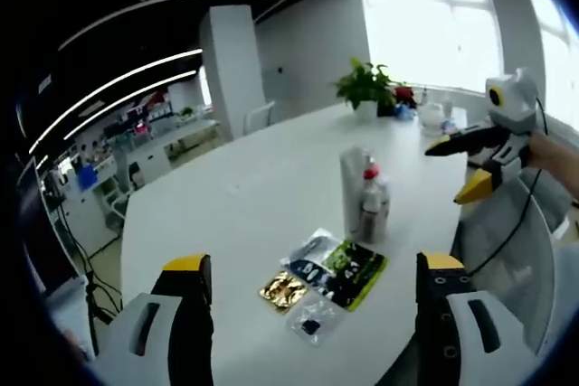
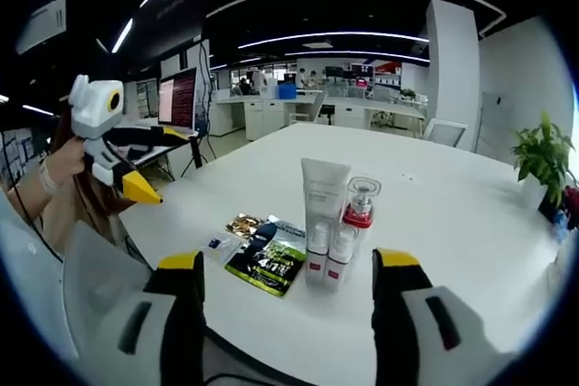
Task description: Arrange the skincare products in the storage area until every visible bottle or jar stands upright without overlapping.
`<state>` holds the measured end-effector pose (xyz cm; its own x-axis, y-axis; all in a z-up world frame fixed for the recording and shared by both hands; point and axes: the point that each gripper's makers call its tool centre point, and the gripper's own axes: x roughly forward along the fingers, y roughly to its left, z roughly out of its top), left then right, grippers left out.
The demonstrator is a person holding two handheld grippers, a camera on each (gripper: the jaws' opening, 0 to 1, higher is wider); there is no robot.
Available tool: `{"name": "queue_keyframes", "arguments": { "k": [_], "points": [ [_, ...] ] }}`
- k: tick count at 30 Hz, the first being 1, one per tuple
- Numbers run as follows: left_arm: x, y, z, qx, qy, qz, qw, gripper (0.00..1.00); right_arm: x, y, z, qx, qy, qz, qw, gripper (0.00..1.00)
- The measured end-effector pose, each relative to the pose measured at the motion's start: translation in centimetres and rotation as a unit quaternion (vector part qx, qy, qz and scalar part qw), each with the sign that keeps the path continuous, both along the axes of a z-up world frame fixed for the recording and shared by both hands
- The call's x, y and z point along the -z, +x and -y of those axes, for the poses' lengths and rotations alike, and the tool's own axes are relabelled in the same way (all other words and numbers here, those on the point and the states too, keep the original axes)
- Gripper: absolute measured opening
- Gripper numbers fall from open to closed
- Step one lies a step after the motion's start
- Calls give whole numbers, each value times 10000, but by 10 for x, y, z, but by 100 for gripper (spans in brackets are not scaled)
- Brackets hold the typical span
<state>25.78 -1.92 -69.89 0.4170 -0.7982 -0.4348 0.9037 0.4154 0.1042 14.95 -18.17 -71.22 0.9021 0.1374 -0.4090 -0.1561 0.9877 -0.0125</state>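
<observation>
In the left gripper view, the left gripper [image 1: 312, 268] rises from the bottom edge with its two yellow-tipped jaws set wide apart and nothing between them. Beyond the jaws, in the lower middle of the frame, a cluster of flat sachets lies on the white table [image 1: 226, 196]: a gold sachet [image 1: 283, 290], a dark green packet [image 1: 348, 273], a silvery sachet [image 1: 312, 250] and a small clear sachet [image 1: 312, 321] nearest the camera. Just above them, right of centre, the skincare bottles [image 1: 365, 194] stand upright in a tight group (a tall pale tube with a red-collared pump bottle touching its right side). At the right edge, the right gripper [image 1: 461, 167] enters, held by a hand [image 1: 554, 153], its jaws apart and empty, well clear of the bottles. A potted plant [image 1: 366, 86] sits at the table's far end in the upper middle.

In the right gripper view, the right gripper [image 2: 291, 264] rises from the bottom, jaws spread wide with nothing held. Centred above them stand the tall white tube [image 2: 323, 194], the pump bottle [image 2: 359, 203] with its red collar, and two small white bottles [image 2: 330, 255] in front, all upright and close together. The green packet and the other sachets lie just to the left of them in this frame. At the upper left, the left gripper [image 2: 149, 162] shows, jaws apart, gripped by a hand [image 2: 61, 164].
</observation>
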Motion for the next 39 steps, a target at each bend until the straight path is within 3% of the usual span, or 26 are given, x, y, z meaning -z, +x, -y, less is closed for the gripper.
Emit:
{"name": "queue_keyframes", "arguments": {
  "k": [4,15,20,28,39],
  "points": [
    [2,-4,-2,-150,-127,17,9998,97,1,-6,5,18,-10,19,10000,80],
    [12,-19,-6,-390,-389,-210,9983,97,8,-22,18,7,-78,-53,10000,89],
    [15,-24,-14,-579,-417,-151,9973,97,12,-27,24,-19,-73,-43,10000,93],
    [28,-28,-25,-897,-491,-294,9943,97,20,-36,28,-22,-16,-89,10000,94],
    [29,-28,-21,-948,-564,-334,9933,97,21,-34,32,28,80,-19,10000,94]
  ]
}}
